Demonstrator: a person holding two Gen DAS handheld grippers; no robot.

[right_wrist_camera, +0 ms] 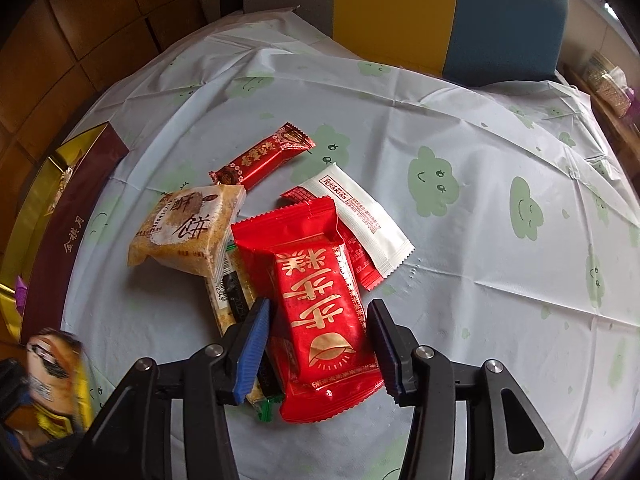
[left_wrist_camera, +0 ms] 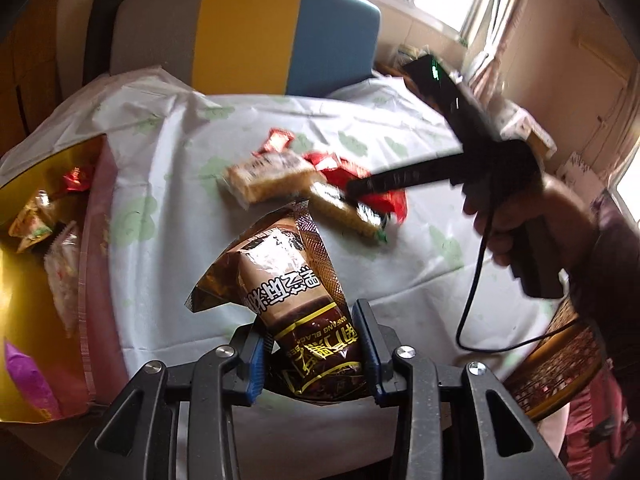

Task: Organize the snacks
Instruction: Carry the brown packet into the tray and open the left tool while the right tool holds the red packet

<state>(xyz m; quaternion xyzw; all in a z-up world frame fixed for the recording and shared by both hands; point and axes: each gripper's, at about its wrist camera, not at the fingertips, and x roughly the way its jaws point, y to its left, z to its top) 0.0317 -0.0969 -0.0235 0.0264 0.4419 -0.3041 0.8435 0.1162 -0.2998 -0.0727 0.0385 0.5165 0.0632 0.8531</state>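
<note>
Left wrist view shows our left gripper [left_wrist_camera: 316,344] clamped on a brown sesame packet [left_wrist_camera: 296,300], lifted clear of the worktop [left_wrist_camera: 400,280] toward the gold box [left_wrist_camera: 36,320] — while our right gripper [right_wrist_camera: 320,344] straddles the red cake packet [right_wrist_camera: 320,300], pads apparently not yet pressing.

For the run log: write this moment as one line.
left gripper: shut on brown sesame snack packet | right gripper: open around red cake packet | gold box: partly filled
</note>
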